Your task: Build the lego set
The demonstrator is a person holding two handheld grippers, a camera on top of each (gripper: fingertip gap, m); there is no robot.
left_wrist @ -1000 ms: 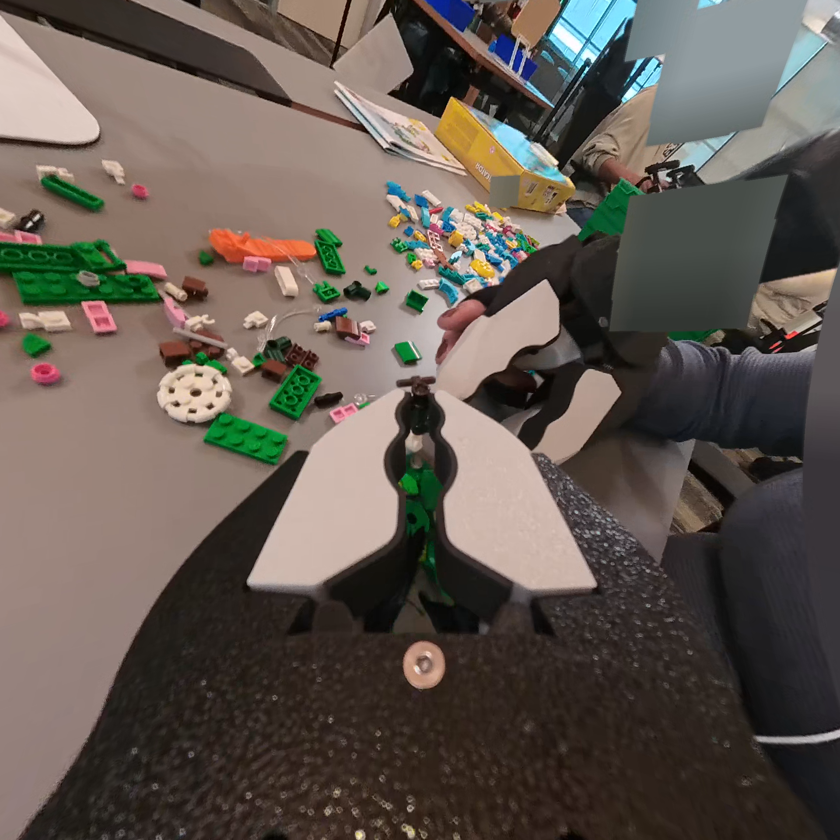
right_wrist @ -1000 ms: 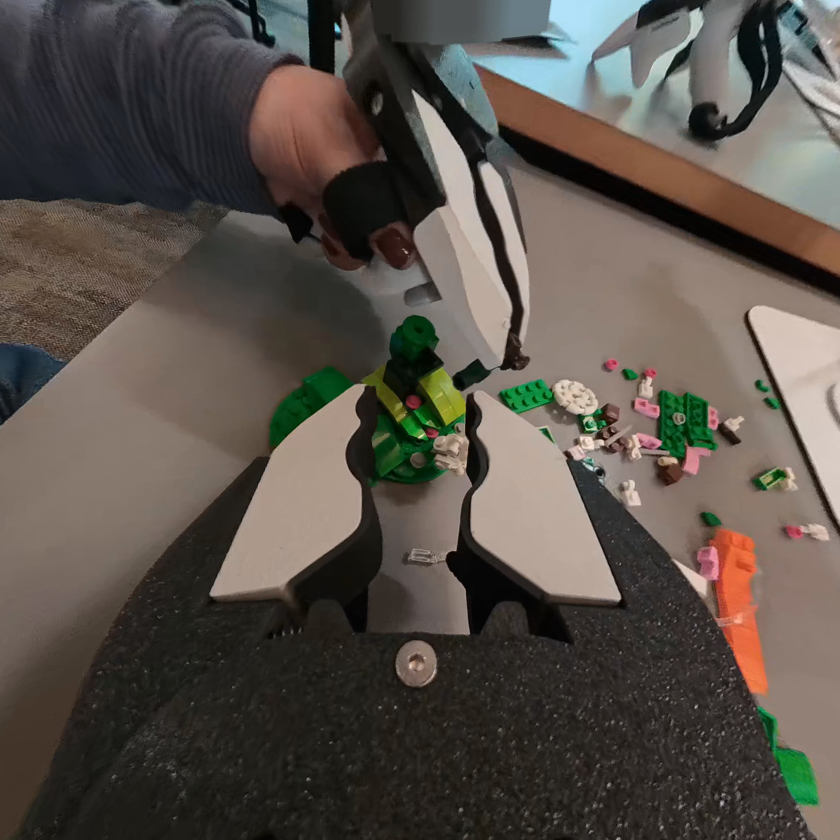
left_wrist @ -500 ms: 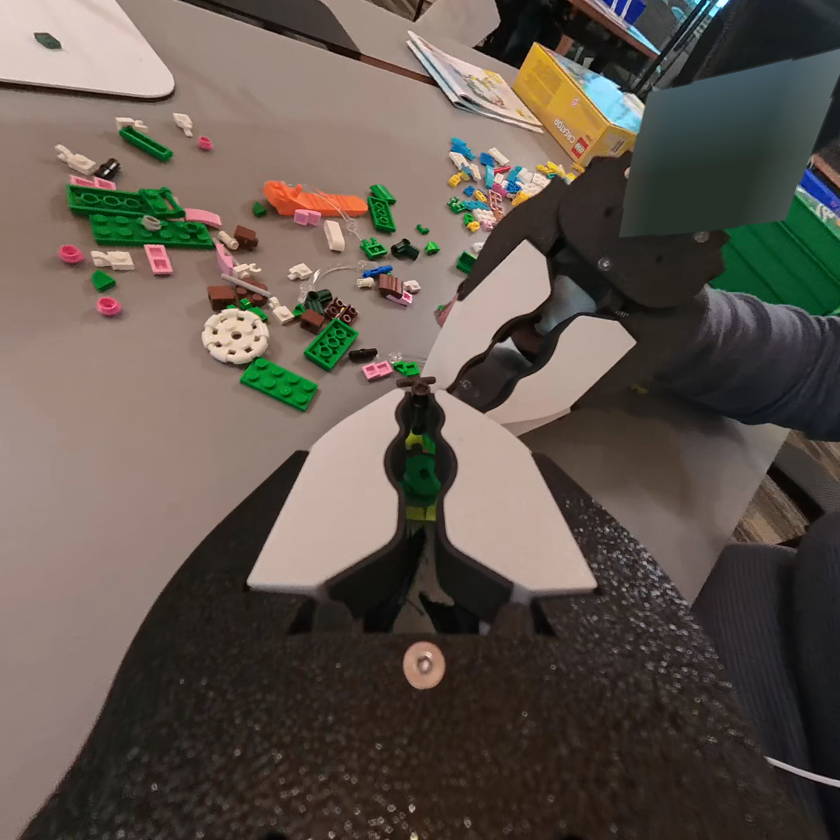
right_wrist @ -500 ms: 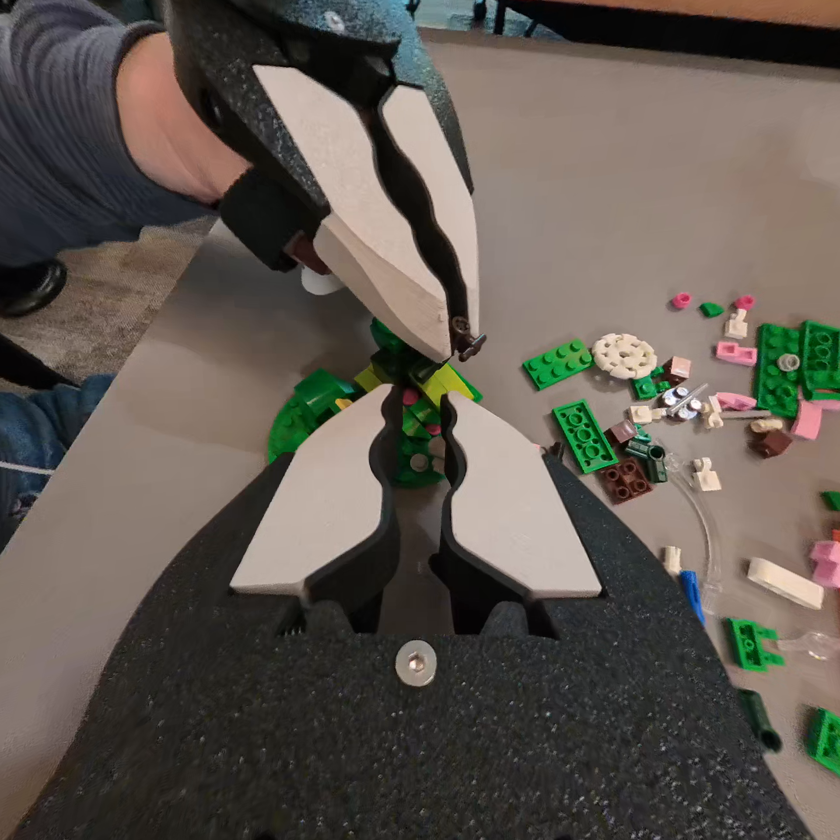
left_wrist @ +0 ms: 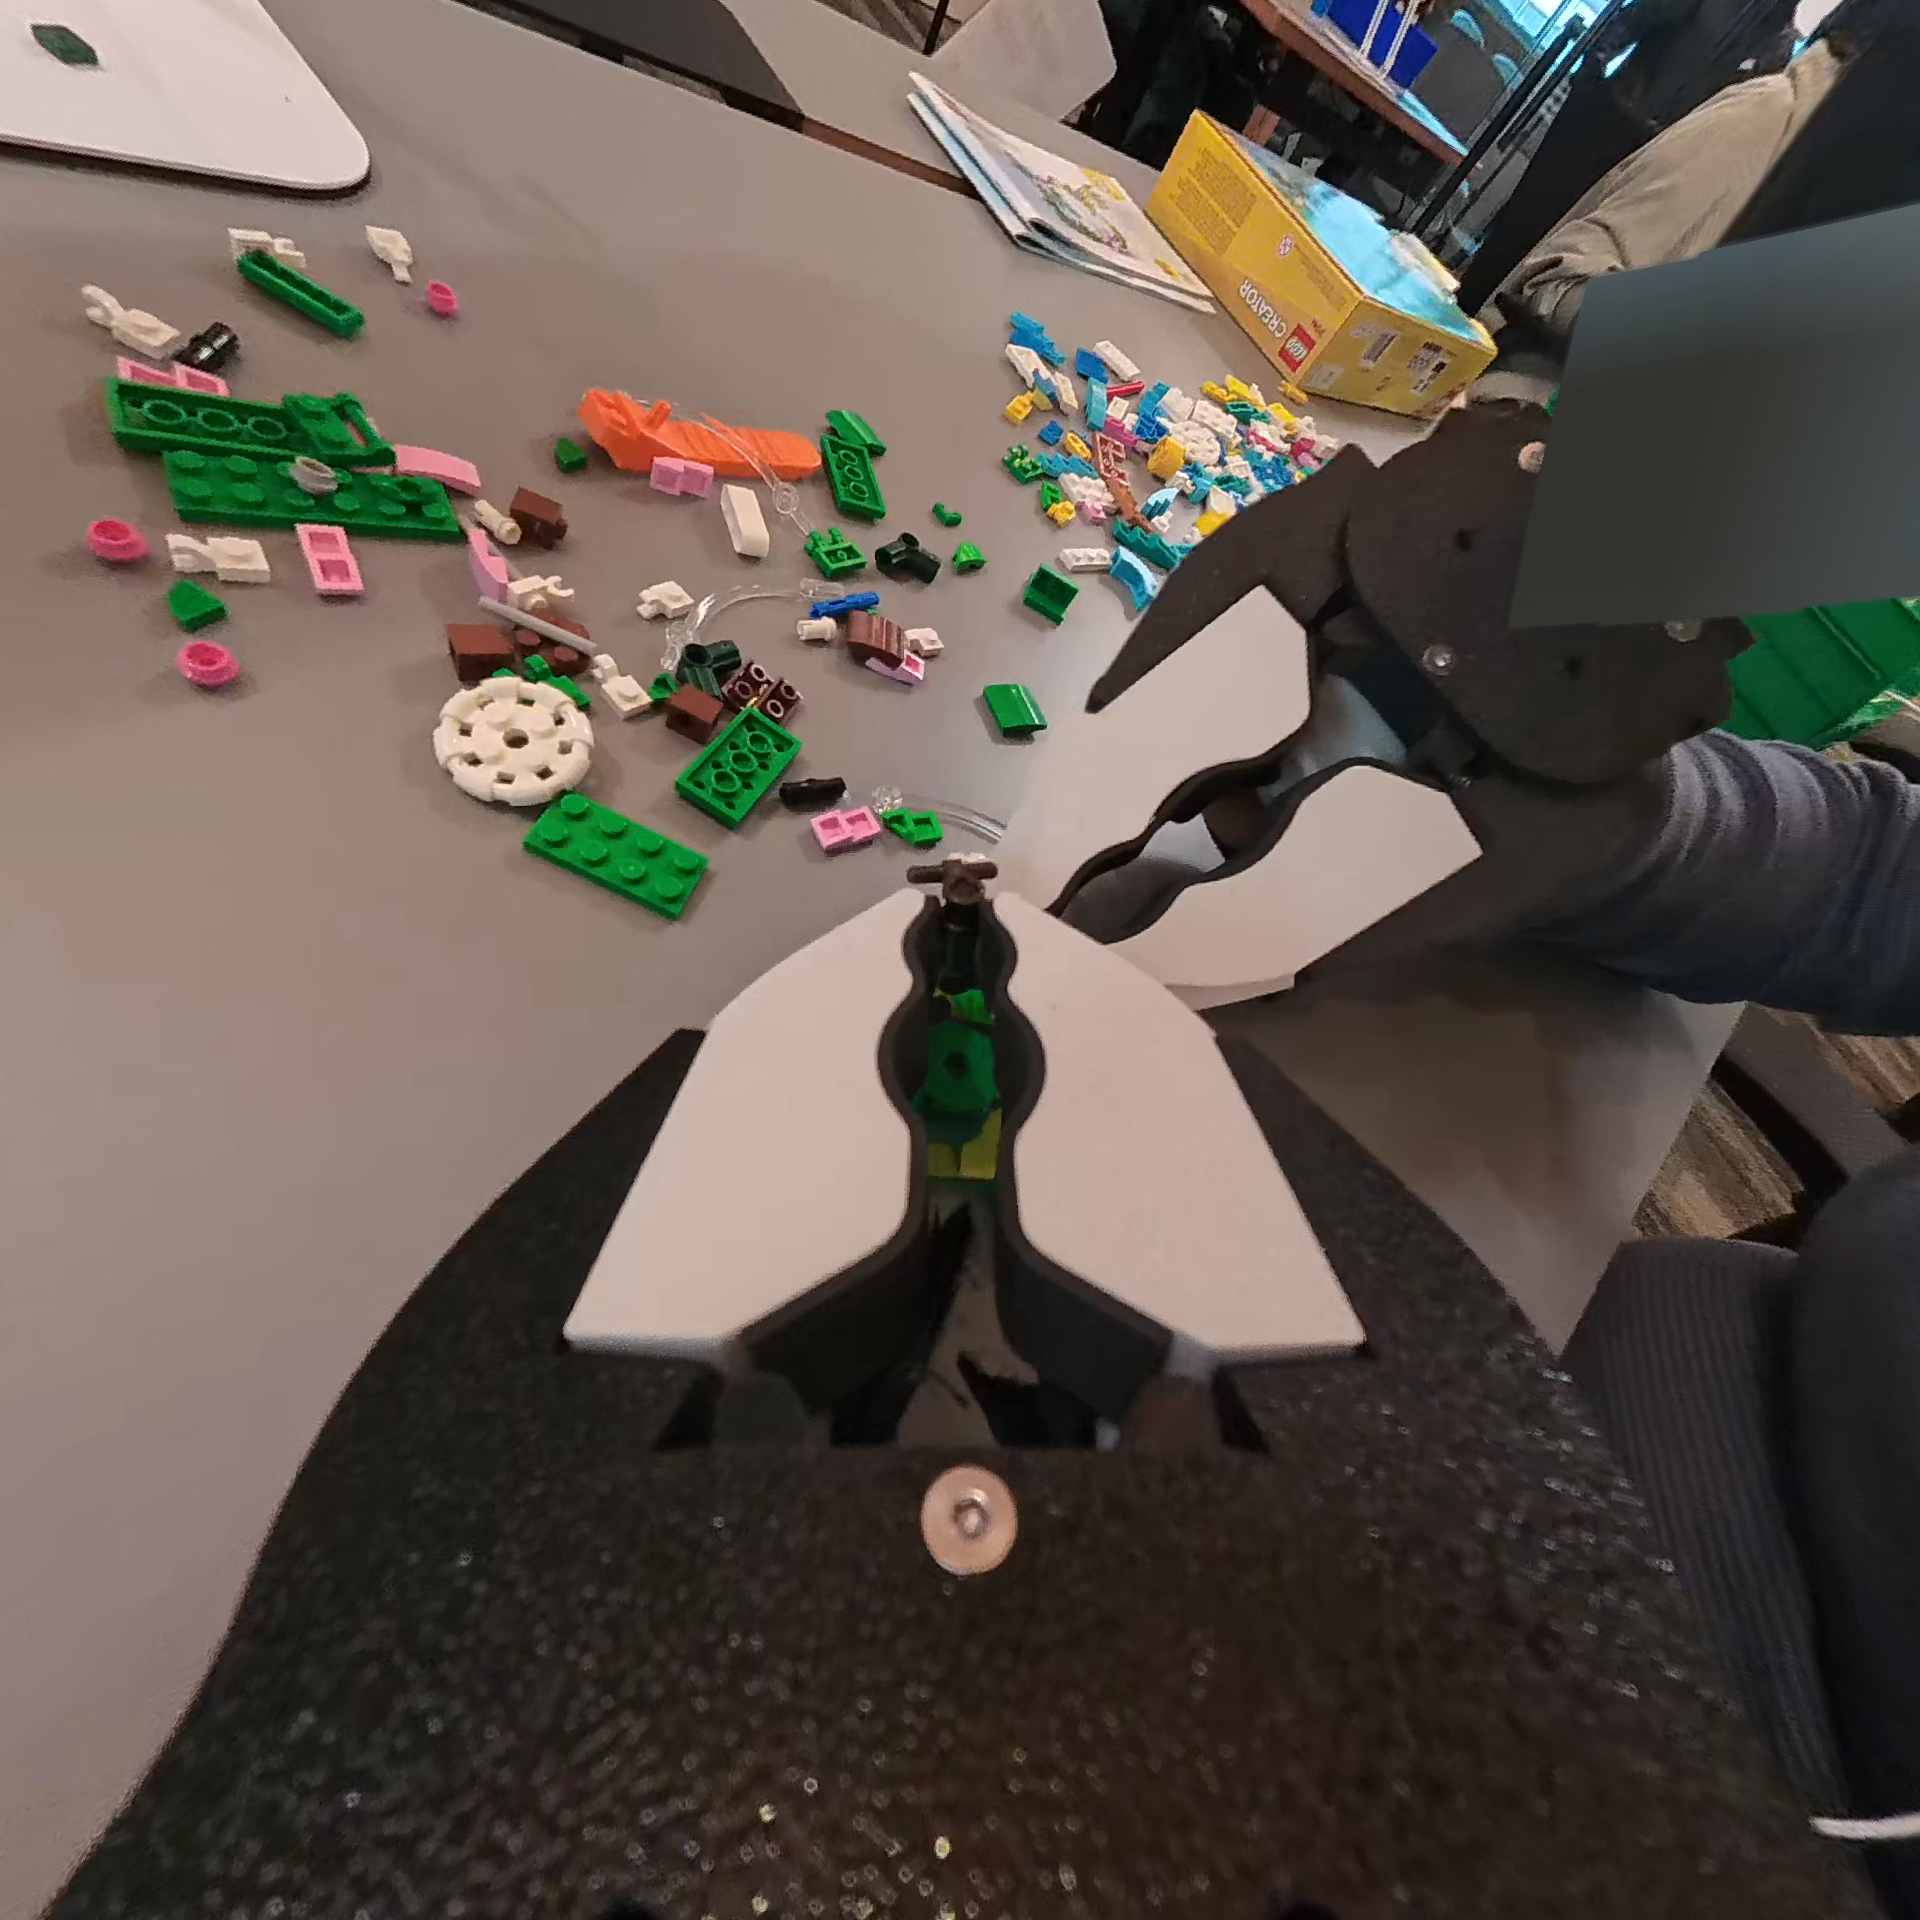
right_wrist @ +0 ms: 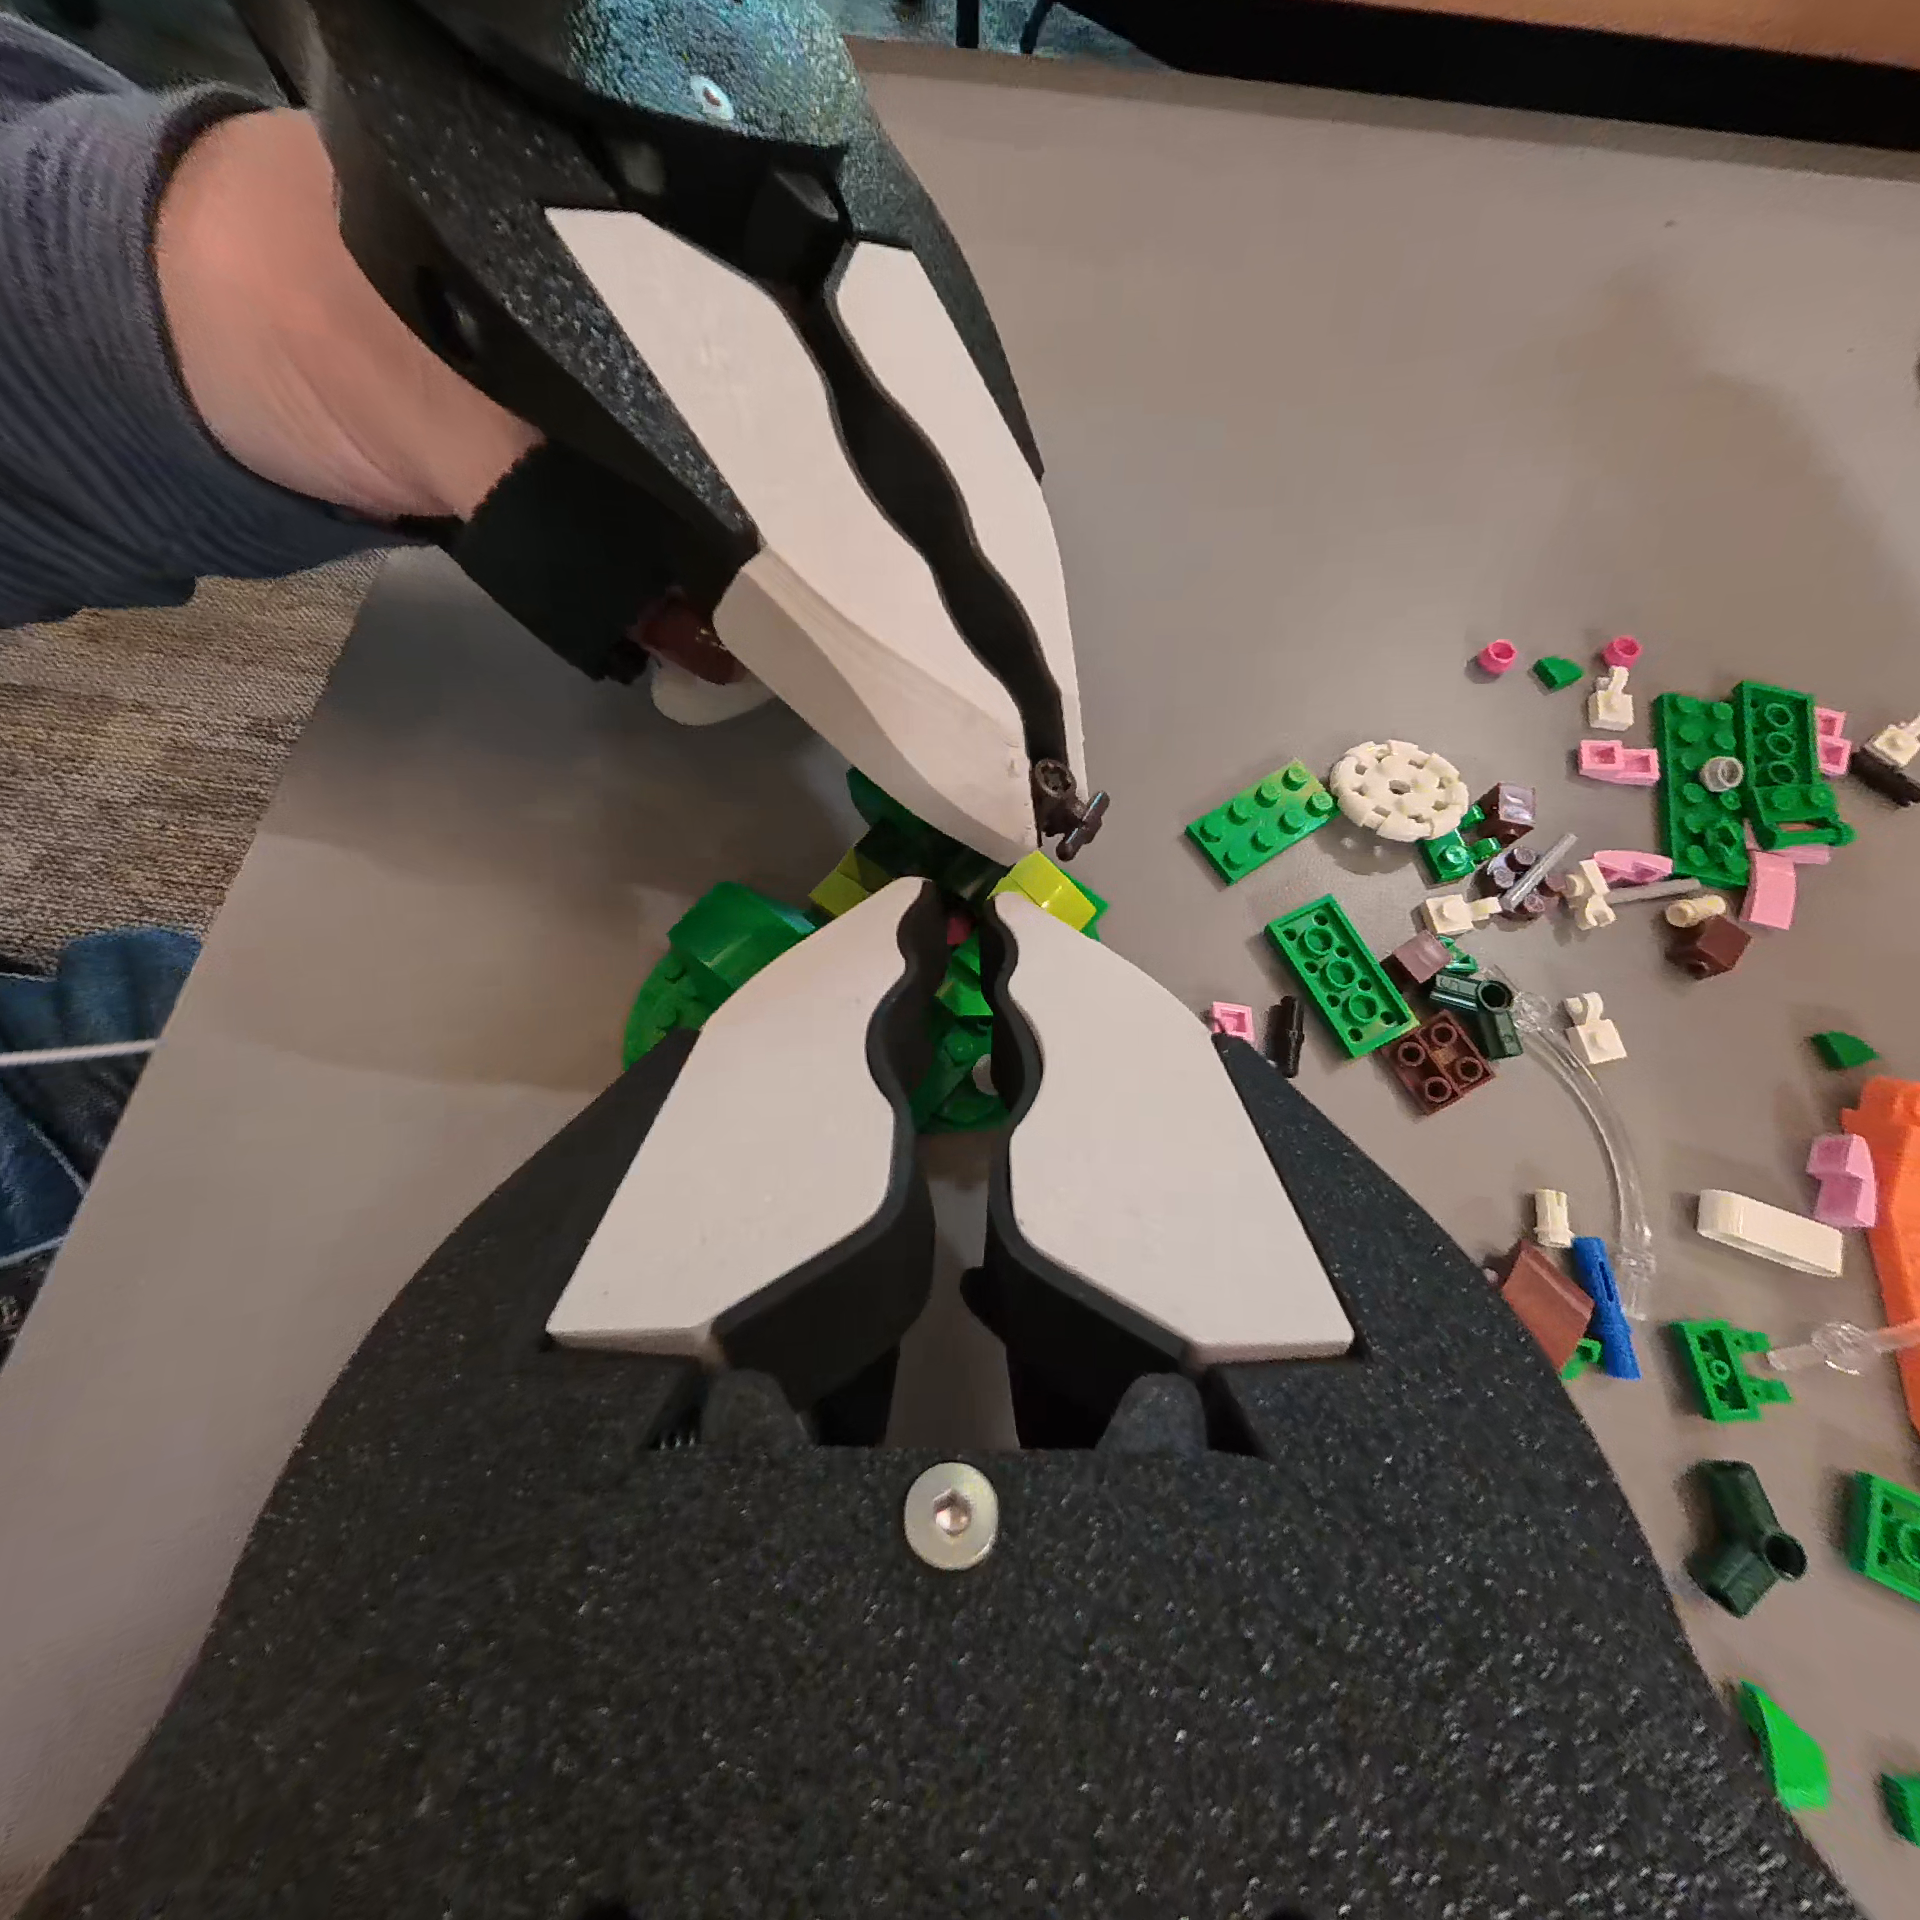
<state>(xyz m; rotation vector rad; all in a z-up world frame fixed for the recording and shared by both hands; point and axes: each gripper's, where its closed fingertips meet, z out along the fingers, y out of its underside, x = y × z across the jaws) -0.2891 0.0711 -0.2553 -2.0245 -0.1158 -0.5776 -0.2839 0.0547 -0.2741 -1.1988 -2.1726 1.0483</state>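
Observation:
My left gripper (left_wrist: pixel 954 902) is shut on a small dark brown pin (left_wrist: pixel 954 883) that sticks out of its tips. In the right wrist view the left gripper (right_wrist: pixel 1049 821) comes down from the upper left, its pin (right_wrist: pixel 1068 812) just above the green and lime lego model (right_wrist: pixel 727 935) near the table's edge. My right gripper (right_wrist: pixel 956 899) has its jaws drawn close around the model's upper part. The model also shows through the left gripper's gap (left_wrist: pixel 961 1070). The right gripper (left_wrist: pixel 1075 920) lies just right of the left tips.
Loose bricks lie spread on the grey table (left_wrist: pixel 260 1039): a white round plate (left_wrist: pixel 512 738), green plates (left_wrist: pixel 613 854), an orange separator (left_wrist: pixel 696 442) and a coloured pile (left_wrist: pixel 1153 436). A yellow box (left_wrist: pixel 1320 281) and a booklet (left_wrist: pixel 1049 197) lie behind. The table edge (right_wrist: pixel 208 883) runs close to the model. Left and right tips are no more than a few centimetres apart. From the left gripper's tips to the white round plate (left_wrist: pixel 512 738) is close to 9 cm. It turns up in the right wrist view (right_wrist: pixel 1402 787) as well.
My right gripper's jaws have narrowed around the model. My left gripper, still holding the pin, has moved down and over the model, close to the right gripper's tips.

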